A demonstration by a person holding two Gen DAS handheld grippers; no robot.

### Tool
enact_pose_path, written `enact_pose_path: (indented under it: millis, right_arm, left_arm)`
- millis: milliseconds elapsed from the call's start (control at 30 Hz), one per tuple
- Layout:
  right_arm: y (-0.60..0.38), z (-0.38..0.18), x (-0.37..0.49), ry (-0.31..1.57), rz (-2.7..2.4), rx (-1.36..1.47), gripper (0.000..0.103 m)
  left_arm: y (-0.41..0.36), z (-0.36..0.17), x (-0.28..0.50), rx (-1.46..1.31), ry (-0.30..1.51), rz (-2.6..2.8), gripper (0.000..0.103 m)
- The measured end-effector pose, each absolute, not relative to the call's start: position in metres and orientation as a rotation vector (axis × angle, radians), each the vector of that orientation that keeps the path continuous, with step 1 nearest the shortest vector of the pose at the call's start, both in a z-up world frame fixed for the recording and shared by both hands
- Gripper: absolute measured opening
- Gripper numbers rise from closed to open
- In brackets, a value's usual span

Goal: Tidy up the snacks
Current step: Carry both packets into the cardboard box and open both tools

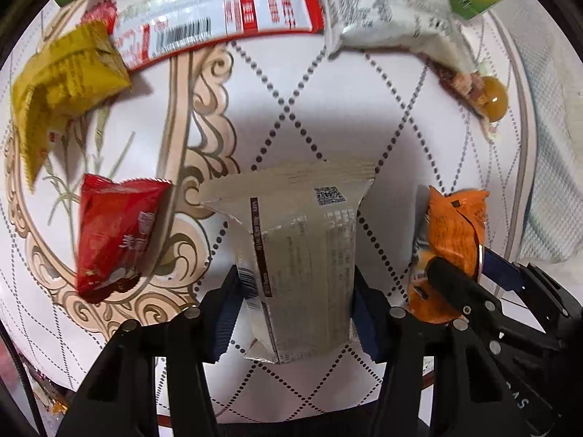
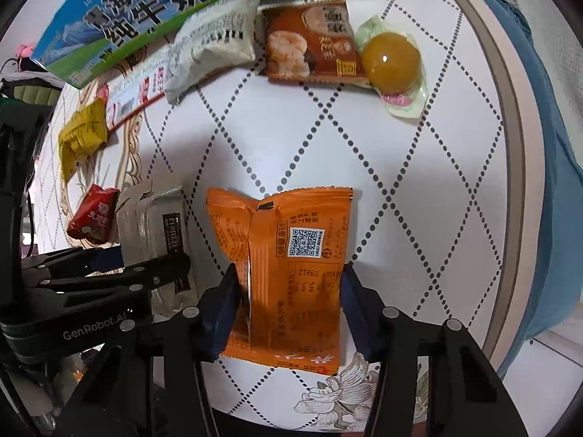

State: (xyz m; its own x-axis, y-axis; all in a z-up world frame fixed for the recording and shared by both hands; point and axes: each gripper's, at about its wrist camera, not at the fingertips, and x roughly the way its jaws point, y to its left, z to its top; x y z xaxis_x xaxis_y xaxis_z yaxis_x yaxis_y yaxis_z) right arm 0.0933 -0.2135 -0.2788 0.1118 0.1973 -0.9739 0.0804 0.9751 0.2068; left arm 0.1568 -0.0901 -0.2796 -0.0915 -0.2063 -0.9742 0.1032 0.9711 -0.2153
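Note:
A pale beige snack packet (image 1: 302, 255) lies on the white patterned table, and my left gripper (image 1: 297, 309) points down over it with both blue pads pressed against its sides. An orange snack packet (image 2: 291, 273) with a QR code lies just to its right, and my right gripper (image 2: 289, 309) is shut on it the same way. In the right wrist view the left gripper (image 2: 145, 273) shows at the left on the beige packet (image 2: 153, 225). The right gripper's fingers (image 1: 459, 284) and the orange packet (image 1: 452, 225) appear at the right edge of the left wrist view.
Around the table lie a yellow packet (image 1: 65, 83), a small red packet (image 1: 116, 236), a long red-and-white pack (image 1: 218, 22), a white packet (image 2: 211, 47), a brown packet (image 2: 309, 43), a yellow jelly cup (image 2: 391, 62) and a milk carton (image 2: 164, 11). The round table rim (image 2: 517, 145) curves at the right.

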Motion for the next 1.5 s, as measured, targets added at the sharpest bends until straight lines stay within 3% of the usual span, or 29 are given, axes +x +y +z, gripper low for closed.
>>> enact_pose_path:
  millis: [267, 667, 967, 1400, 1467, 1500]
  right_arm:
    - [-0.223, -0.241, 0.109, 1.398, 0.117, 0.335, 0.053]
    - [-0.222, -0.102, 0.207, 1.112, 0.252, 0.405, 0.053]
    - [-0.189, -0.087, 0.319, 1.092, 0.325, 0.374, 0.053]
    - [-0.132, -0.180, 0.397, 1.340, 0.378, 0.316, 0.053]
    - [-0.126, -0.191, 0.398, 1.388, 0.398, 0.318, 0.055]
    - [-0.124, -0.196, 0.400, 1.412, 0.402, 0.317, 0.062]
  left_arm:
    - [-0.074, -0.223, 0.169, -0.147, 1.538, -0.297, 0.052]
    - [-0.030, -0.082, 0.267, -0.186, 1.290, -0.337, 0.052]
    - [0.004, -0.106, 0.381, -0.022, 1.370, -0.190, 0.052]
    - [0.017, -0.168, 0.428, -0.003, 1.614, -0.128, 0.055]
    - [0.017, -0.174, 0.427, -0.025, 1.641, -0.124, 0.055]
    - [0.017, -0.175, 0.427, -0.028, 1.643, -0.129, 0.056]
